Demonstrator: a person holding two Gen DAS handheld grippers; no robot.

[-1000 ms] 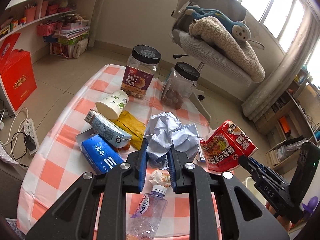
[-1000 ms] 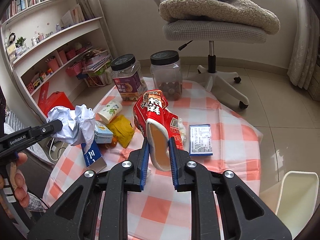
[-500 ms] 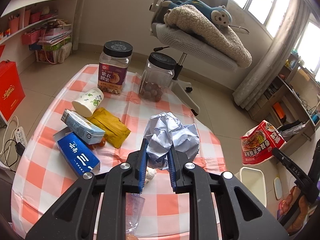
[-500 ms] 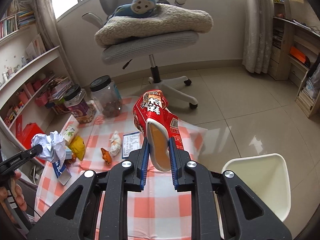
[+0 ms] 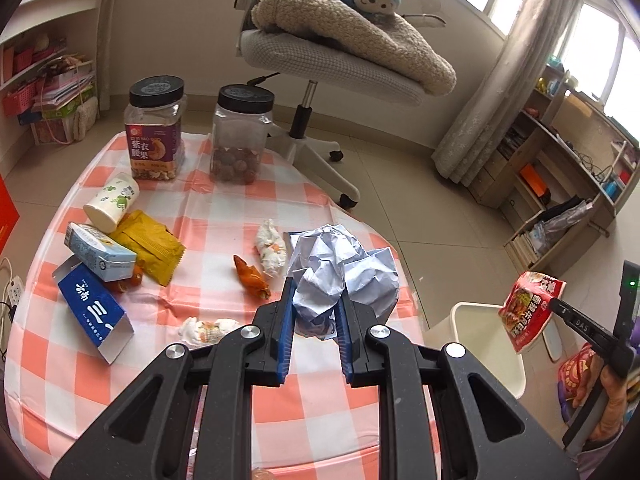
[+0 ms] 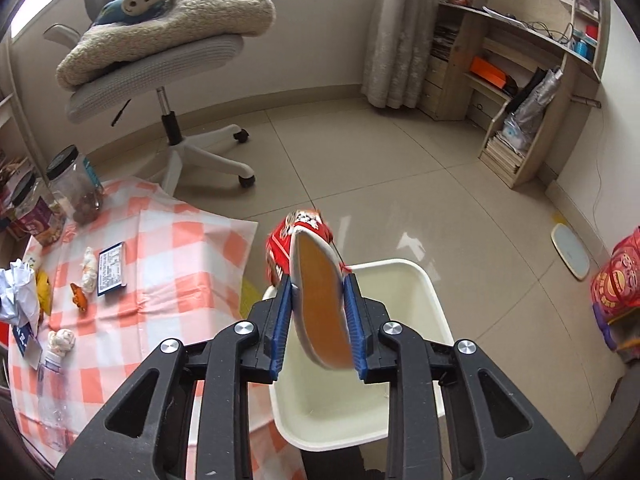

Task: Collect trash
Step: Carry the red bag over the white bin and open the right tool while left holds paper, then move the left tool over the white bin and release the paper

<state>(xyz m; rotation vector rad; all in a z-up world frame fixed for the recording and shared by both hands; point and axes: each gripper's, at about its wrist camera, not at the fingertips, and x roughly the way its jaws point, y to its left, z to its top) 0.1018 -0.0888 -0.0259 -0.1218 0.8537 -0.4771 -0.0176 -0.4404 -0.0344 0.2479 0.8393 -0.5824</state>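
Observation:
My left gripper is shut on a crumpled white paper ball, held above the checked table. My right gripper is shut on a red instant-noodle cup, held over the white trash bin on the floor beside the table. The cup and bin also show at the right of the left wrist view. Loose trash lies on the table: a blue carton, a yellow wrapper, a paper cup, candy wrappers.
Two black-lidded jars stand at the table's far edge. A swivel chair with a blanket and a monkey toy stands behind the table. A plastic bottle lies at the table's near edge. Wooden shelves line the right wall.
My right gripper has swung right with the noodle cup, from above the table to over the white bin. My left gripper holds the paper ball and has turned slightly rightward.

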